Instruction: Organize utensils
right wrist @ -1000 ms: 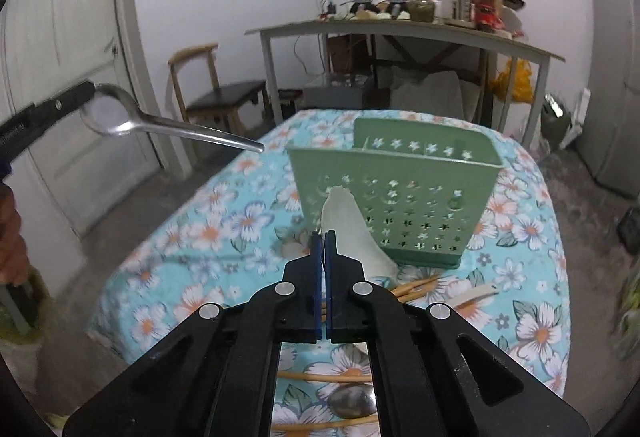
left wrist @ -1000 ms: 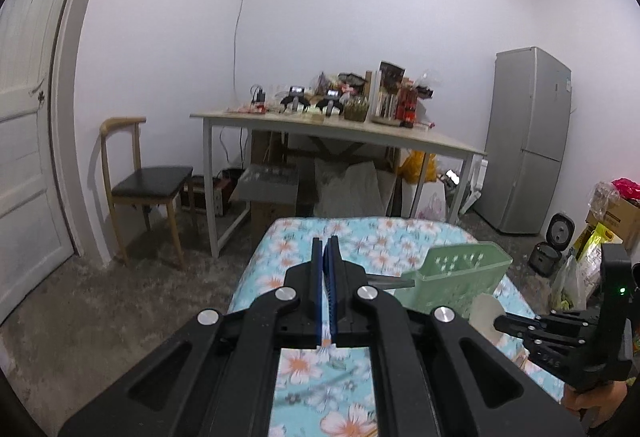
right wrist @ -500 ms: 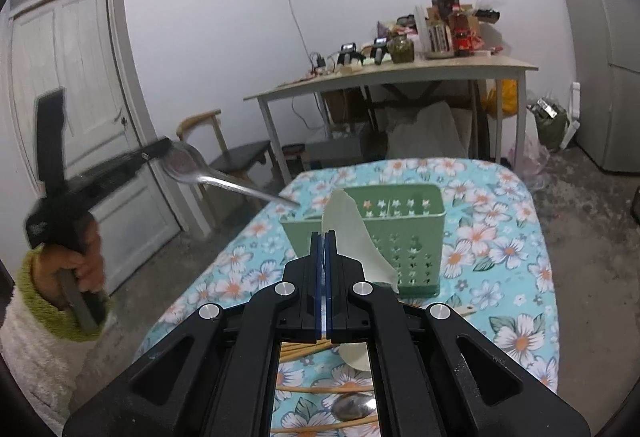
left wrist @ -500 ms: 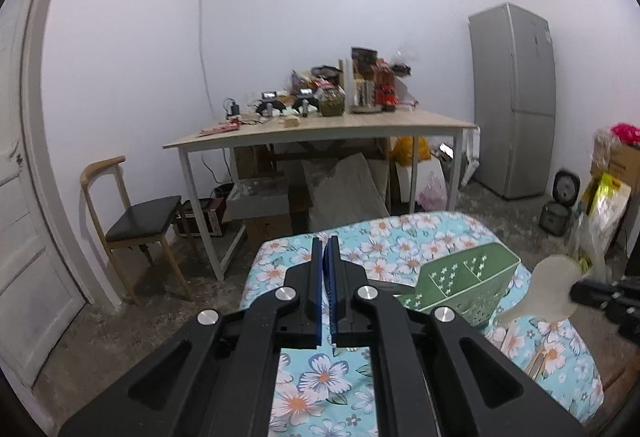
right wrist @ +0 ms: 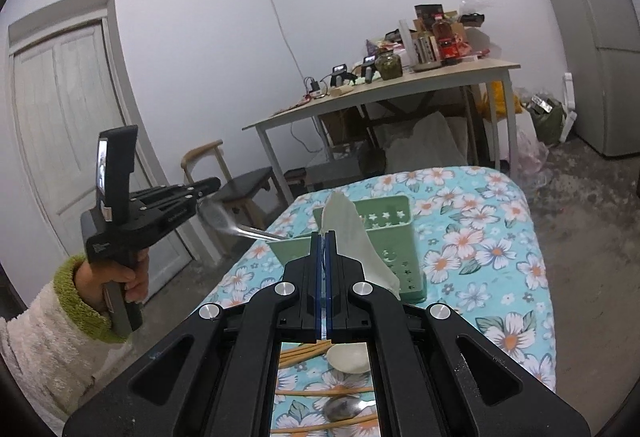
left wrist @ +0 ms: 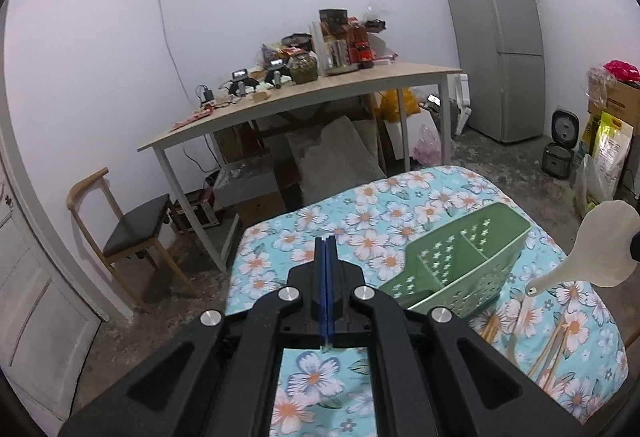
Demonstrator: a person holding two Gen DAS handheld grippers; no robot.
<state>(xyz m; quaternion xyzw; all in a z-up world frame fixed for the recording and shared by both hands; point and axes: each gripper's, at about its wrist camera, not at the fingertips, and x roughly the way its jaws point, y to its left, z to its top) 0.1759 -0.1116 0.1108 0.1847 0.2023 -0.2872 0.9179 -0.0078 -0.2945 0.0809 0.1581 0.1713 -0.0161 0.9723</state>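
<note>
Our left gripper (right wrist: 208,186) has its jaws clamped on a metal spoon (right wrist: 236,223), handle reaching the green caddy (right wrist: 384,221) on the floral desk (right wrist: 500,237). Our right gripper (right wrist: 324,237), jaws closed, grips a white paddle (right wrist: 348,229) above the caddy.

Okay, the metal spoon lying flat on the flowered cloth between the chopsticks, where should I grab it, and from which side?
Take the metal spoon by its handle, just right of the bowl, coming straight down with the jaws across it. It lies flat, and wooden chopsticks run alongside it, so a sideways approach would probably knock them. The handle's far end is hidden.
</note>
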